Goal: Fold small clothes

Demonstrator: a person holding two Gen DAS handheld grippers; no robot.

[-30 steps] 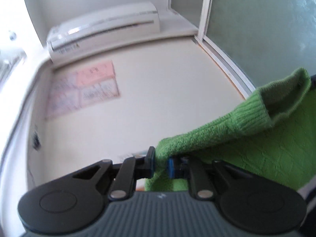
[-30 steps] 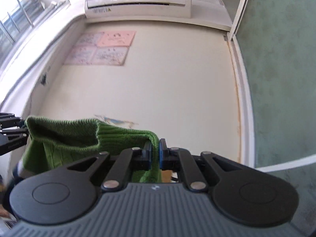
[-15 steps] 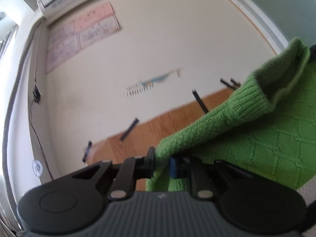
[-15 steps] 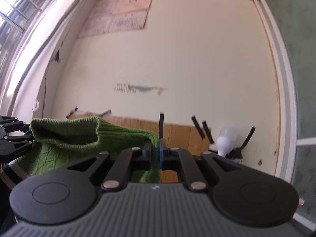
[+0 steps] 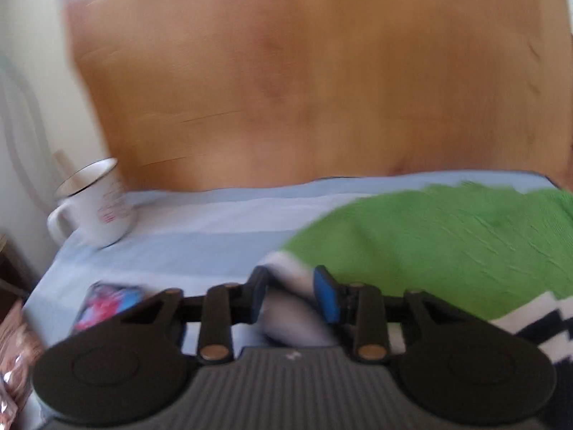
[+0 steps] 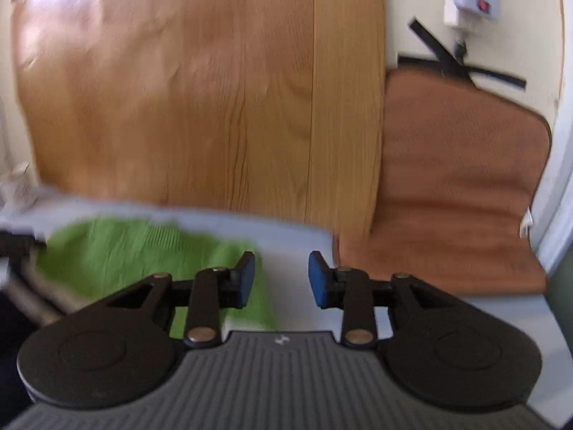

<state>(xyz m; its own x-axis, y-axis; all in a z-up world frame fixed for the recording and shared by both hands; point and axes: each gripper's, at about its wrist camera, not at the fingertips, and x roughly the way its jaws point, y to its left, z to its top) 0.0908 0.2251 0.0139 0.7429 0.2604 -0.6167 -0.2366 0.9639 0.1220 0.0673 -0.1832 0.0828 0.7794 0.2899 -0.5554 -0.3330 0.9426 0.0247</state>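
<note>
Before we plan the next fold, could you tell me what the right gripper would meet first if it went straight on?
Probably the pale blue cloth just ahead of the right gripper, whose jaws are opening with nothing between them; the green sweater lies to its left.

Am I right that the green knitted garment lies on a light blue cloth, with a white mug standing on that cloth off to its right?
Not quite: the white mug stands to the left of the green knitted garment, not its right, as the left wrist view shows. The rest holds: the garment lies on the light blue cloth, and the mug stands on it too.
</note>
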